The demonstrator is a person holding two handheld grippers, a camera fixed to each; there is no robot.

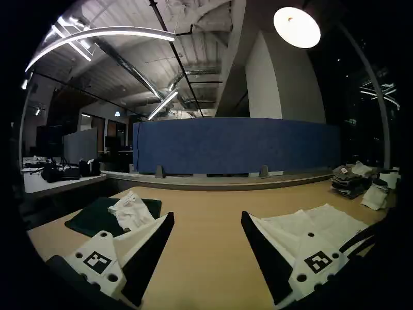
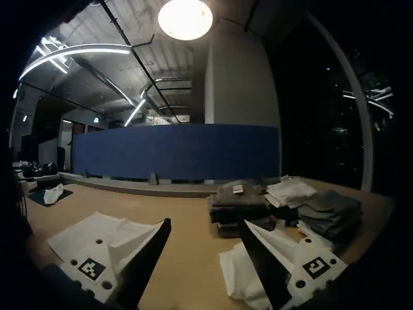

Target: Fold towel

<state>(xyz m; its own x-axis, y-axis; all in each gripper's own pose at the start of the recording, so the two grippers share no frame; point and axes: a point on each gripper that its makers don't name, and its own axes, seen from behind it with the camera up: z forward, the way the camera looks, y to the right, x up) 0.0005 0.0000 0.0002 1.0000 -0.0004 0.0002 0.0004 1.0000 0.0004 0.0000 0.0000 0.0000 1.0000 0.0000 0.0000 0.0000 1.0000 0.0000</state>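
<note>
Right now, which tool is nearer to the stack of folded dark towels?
Right. The towel stack lies just ahead of the right tool; from the left tool it sits far off to the right.

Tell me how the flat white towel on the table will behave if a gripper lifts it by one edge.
Probably floppy: the white towel lies flat on the table with soft creases, so it should drape and sag. It looks thin, so likely light. Pushed, it may bunch like the crumpled white cloth rather than slide whole.
</note>
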